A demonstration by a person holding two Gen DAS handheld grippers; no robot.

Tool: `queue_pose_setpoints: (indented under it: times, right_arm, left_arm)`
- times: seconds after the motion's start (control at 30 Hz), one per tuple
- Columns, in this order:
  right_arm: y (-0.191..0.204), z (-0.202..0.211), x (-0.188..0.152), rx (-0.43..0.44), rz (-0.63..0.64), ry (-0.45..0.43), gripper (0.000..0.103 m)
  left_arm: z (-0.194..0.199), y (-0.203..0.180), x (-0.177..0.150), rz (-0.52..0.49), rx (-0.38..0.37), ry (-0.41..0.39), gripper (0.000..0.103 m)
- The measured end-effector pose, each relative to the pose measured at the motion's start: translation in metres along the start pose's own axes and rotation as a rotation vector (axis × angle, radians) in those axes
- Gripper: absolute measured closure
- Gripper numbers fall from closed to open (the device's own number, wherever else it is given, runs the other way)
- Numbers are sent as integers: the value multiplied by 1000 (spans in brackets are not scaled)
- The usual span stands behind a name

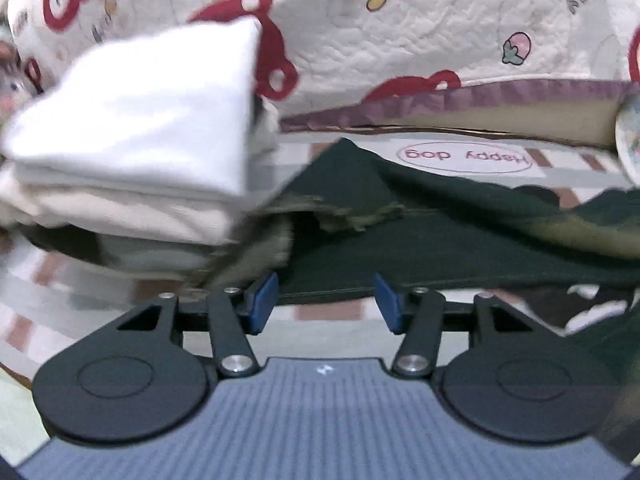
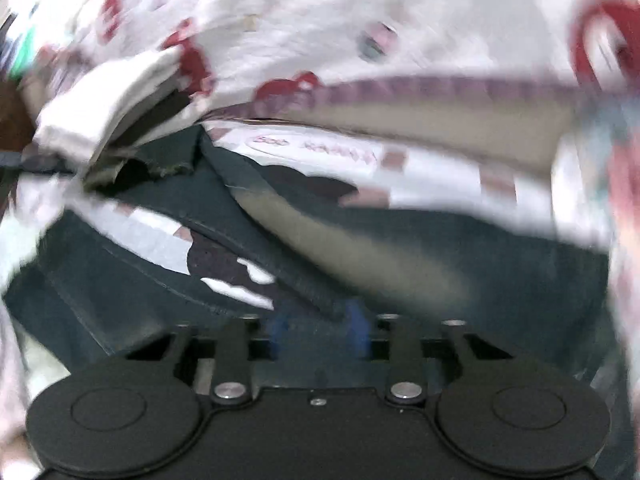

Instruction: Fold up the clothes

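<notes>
Checked pink-and-white bedsheet (image 1: 328,314) covers the bed, with a white quilt printed with red bears (image 1: 400,40) bunched beyond. Left gripper (image 1: 326,304) stands half open with nothing between its blue pads, the hem of a dark green cloth garment (image 1: 440,248) just ahead; a stack of folded white and cream clothes (image 1: 132,152) sits ahead-left. Right gripper (image 2: 320,326), blurred, is nearly closed with the garment's edge between its pads

A pile of folded clothes (image 1: 132,152) sits on the left, on the edge of the spread-out shirt (image 1: 440,240), which lies on a sheet (image 1: 328,312), with a quilt (image 1: 400,40) behind them.
</notes>
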State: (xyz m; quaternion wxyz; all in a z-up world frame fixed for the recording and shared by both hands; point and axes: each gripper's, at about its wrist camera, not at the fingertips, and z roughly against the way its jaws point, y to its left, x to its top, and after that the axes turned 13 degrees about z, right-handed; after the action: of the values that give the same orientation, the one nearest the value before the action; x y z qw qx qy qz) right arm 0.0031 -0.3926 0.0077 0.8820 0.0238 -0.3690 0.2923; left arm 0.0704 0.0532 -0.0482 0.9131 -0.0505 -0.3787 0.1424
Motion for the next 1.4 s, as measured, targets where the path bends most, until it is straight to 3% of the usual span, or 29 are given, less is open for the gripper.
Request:
queue_pose_setpoints:
  times: [0.07, 0.17, 0.3, 0.37, 0.43, 0.53, 0.6, 0.73, 0.9, 1.0, 1.13, 1.2, 1.3, 1.37, 1.4]
  right_arm:
    - [5, -2, 23, -18, 85, 13, 103]
    - [19, -23, 45, 4, 133, 41, 103]
    - [56, -77, 52, 9, 217, 96, 101]
    - [71, -100, 53, 33, 218, 114, 100]
    - [84, -119, 55, 54, 222, 125, 99]
    - [93, -136, 60, 60, 258, 139, 88]
    - [95, -148, 64, 65, 272, 146, 75]
    - [93, -171, 69, 73, 282, 167, 73]
    - [88, -186, 64, 59, 300, 184, 70]
    - [83, -189, 59, 49, 302, 210, 68]
    - [74, -196, 52, 71, 251, 232, 62]
    - [71, -201, 50, 80, 222, 232, 57]
    - [65, -210, 54, 67, 179, 212, 43]
    - [63, -216, 57, 60, 156, 199, 40]
    - [62, -217, 58, 58, 149, 187, 40]
  left_arm:
    - [-24, -1, 3, 109, 2, 43, 50]
    - [-55, -1, 6, 218, 33, 70, 51]
    - [-73, 16, 2, 208, 138, 21, 51]
    - [-67, 31, -5, 175, 164, -49, 51]
    - [-67, 53, -6, 194, 154, -53, 51]
    - [-70, 82, -6, 217, 141, -55, 50]
    - [-76, 91, -3, 216, 150, -59, 50]
    - [-94, 92, 1, 224, 111, -48, 43]
    - [-94, 88, -2, 173, 205, -35, 42]
    - [-82, 99, 1, 237, 228, -60, 42]
    - [-89, 107, 4, 290, 137, -45, 39]
    - [-101, 104, 2, 284, 103, 4, 38]
    - [-111, 90, -2, 166, 173, 29, 38]
    - [-116, 83, -4, 95, 224, 21, 38]
    - [-118, 84, -4, 108, 218, 20, 38]
